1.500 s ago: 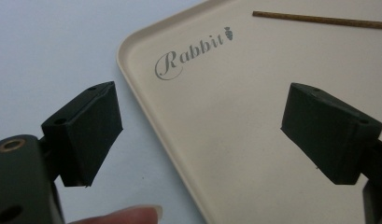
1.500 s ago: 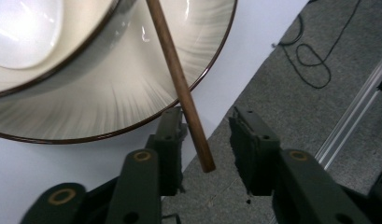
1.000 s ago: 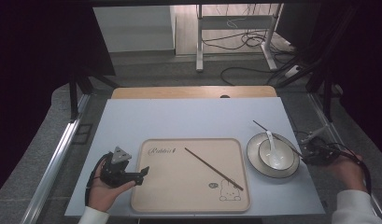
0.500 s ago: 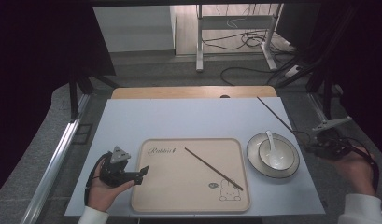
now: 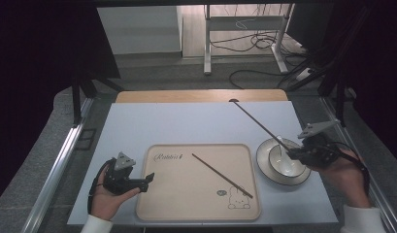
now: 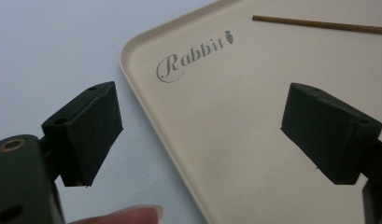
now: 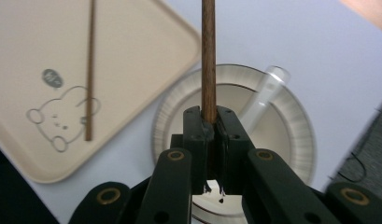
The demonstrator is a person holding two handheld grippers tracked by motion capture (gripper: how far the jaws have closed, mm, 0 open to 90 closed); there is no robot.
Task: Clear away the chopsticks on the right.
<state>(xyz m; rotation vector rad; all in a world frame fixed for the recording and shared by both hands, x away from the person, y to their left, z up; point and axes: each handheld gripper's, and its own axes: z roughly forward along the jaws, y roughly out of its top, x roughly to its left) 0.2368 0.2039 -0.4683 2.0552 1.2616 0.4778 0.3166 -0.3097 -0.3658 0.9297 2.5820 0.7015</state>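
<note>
right hand-held gripper (image 5: pixel 294 153) is clamping chopstick (image 5: pixel 258 121) | left hand-held gripper (image 5: pixel 146 178) is gaping, empty | advice: be lowering it parallel beside tray (image 5: pixel 196 204) chopstick (image 5: pixel 222 175)

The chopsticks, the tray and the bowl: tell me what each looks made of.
The thin dark-brown chopstick clamped in the right tongs looks like wood: streaky grain, dull finish. The matching chopstick on the tray appears the same. The beige rounded tray with its printed "Rabbit" looks like matte moulded plastic. The white round bowl is probably glazed ceramic, given its sheen.

"Rabbit" on the tray (image 6: pixel 235 140)
</note>
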